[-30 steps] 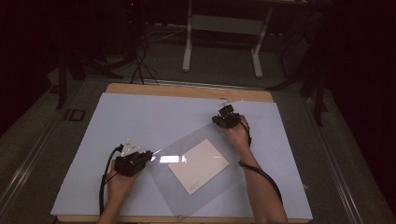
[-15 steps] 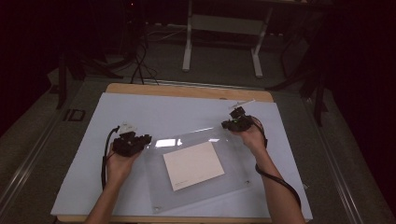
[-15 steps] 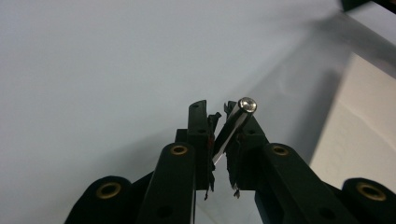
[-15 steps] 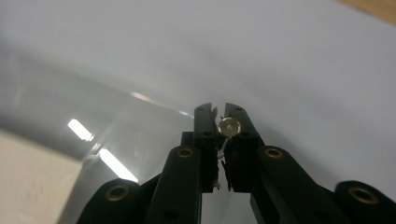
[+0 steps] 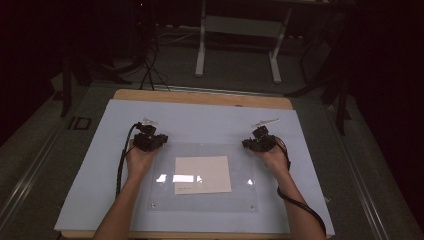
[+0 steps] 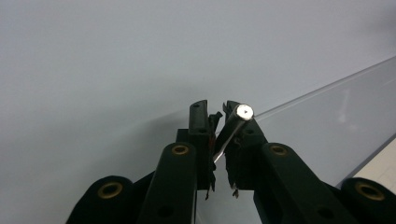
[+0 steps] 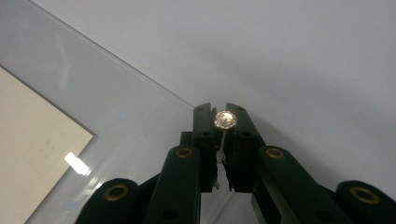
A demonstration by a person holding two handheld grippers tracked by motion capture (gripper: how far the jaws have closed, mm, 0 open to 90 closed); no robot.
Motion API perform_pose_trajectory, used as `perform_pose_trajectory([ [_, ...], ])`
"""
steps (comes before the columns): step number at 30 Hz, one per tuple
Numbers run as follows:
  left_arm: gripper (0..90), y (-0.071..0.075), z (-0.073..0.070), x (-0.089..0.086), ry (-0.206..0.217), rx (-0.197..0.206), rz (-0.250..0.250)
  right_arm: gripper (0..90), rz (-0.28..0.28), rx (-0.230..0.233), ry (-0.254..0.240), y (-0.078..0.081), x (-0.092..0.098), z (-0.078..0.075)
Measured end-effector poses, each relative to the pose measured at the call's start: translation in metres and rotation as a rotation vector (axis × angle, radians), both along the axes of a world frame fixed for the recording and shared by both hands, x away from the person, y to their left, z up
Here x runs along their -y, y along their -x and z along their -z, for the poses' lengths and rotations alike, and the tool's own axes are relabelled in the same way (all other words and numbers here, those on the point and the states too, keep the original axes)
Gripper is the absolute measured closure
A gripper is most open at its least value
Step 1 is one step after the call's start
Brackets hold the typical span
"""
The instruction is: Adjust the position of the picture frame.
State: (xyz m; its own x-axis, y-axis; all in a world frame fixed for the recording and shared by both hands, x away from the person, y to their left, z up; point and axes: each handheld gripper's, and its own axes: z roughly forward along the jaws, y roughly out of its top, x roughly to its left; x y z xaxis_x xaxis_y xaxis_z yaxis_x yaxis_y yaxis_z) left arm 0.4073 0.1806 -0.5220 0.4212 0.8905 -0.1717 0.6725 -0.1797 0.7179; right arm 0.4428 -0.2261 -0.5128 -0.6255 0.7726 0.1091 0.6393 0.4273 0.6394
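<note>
Both sets of jaws pinched the clear acrylic sheet (image 5: 205,175) at its 10 and 2 o'clock corners, left gripper (image 5: 148,141) and right gripper (image 5: 258,143), probably to keep it level over the cream paper (image 5: 202,174).

Your worktop (image 5: 320,165) carries a flat clear sheet (image 5: 245,195) at its centre. A paper card (image 5: 202,174) lies under the sheet's middle. Your left hand-held gripper (image 5: 150,141) grips the sheet's corner at ten o'clock, your right hand-held gripper (image 5: 257,143) the corner at two o'clock.
</note>
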Motion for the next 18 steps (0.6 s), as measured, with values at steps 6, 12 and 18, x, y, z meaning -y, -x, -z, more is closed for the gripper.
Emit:
perform_pose_trajectory([
  [6, 82.1, 0.003, 0.001, 0.003, -0.013, 0.012, 0.013, 84.7, -0.017, 0.022, 0.03, 0.005, 0.001, 0.0],
  [12, 79.5, 0.003, 0.001, 0.0, 0.015, 0.004, 0.016, 84.3, -0.016, 0.058, 0.028, 0.008, 0.001, 0.003],
  [18, 69.3, 0.012, 0.0, -0.004, 0.025, 0.063, 0.031, 72.0, 0.0, 0.138, 0.001, 0.015, 0.007, 0.005],
])
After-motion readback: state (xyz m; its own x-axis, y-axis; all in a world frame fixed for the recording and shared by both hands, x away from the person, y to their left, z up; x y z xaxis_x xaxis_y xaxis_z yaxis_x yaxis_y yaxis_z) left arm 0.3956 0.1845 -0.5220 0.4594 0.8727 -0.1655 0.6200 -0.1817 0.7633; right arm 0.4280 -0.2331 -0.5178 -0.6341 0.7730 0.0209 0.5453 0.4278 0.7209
